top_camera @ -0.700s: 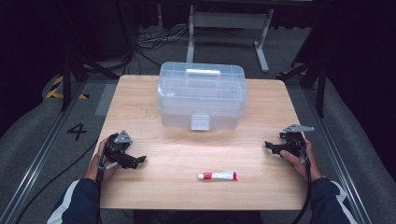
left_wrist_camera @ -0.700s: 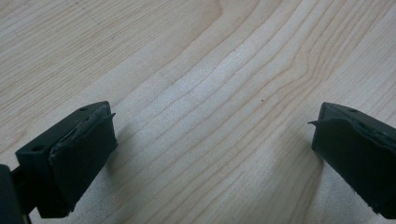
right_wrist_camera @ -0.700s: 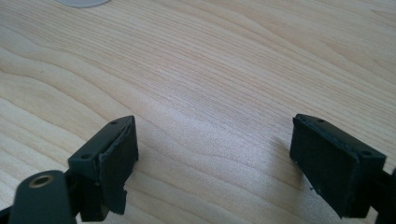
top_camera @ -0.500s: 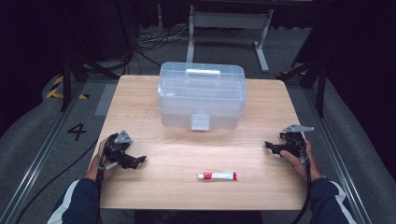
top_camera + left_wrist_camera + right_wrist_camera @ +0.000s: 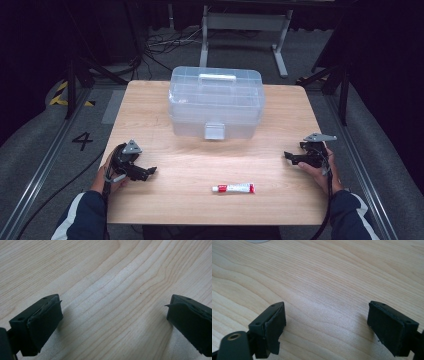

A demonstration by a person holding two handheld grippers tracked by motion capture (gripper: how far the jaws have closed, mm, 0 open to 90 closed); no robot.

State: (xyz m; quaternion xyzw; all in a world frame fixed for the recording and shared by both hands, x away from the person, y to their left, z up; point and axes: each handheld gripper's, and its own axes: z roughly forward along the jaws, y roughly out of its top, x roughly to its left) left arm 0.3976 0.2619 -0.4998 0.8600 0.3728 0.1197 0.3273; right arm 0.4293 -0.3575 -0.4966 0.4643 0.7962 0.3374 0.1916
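Resting low on the light wooden desk (image 5: 165,100), your left gripper (image 5: 145,172) sits near the left edge with its jaws standing wide apart and nothing between them; in the left gripper view its two black pads (image 5: 45,322) frame bare wood grain. Your right gripper (image 5: 289,156) lies near the right edge, its jaws likewise spread with nothing held, and in the right gripper view the pads (image 5: 274,325) stand well apart over plain desk surface. Both grippers point inward toward the middle of the desk, and your hands cup them from behind, dark sleeves with a pale stripe coming in from the bottom of the high view.

Between the two grippers, closer to your edge of the desk, lies the small white tube with a red label and red end (image 5: 233,188), flat on its side and lengthwise across the desk, well apart from either gripper.

Farther back, at the centre of the desk, stands the clear plastic storage box with a handle on its lid (image 5: 216,102); its lid is down, and a front latch faces you. Nothing touches the box.
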